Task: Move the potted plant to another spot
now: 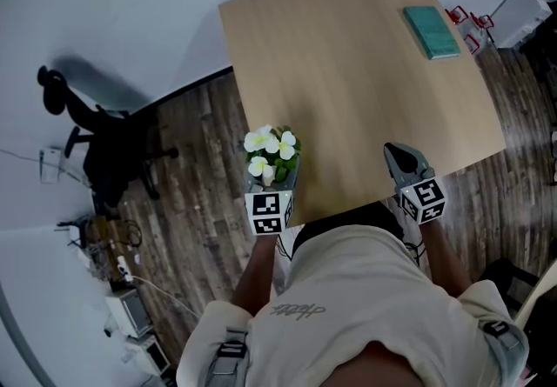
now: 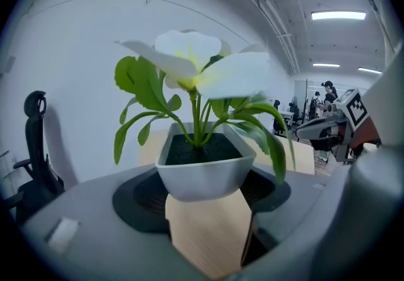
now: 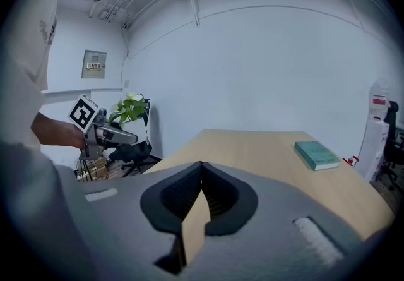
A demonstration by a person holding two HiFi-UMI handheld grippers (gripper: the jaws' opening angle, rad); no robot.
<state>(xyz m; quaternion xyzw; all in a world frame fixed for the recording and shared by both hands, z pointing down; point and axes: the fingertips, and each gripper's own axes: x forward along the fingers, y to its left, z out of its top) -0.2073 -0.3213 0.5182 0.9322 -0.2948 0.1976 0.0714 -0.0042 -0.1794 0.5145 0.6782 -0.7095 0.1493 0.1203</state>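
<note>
The left gripper [image 1: 280, 178] is clamped on the potted plant [image 1: 272, 156], upright and seemingly just clear of the table's [image 1: 365, 90] near left corner, so bare tabletop lies ahead and rightward, where the right gripper [image 1: 400, 159] hovers, jaws together, empty.

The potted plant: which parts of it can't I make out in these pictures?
Left gripper view: the pads hide the pot's lower sides; its underside faces away.
Right gripper view: the potted plant is small, far and partly behind the left gripper.
Head view: the flowers and that gripper cover the pot.
</note>
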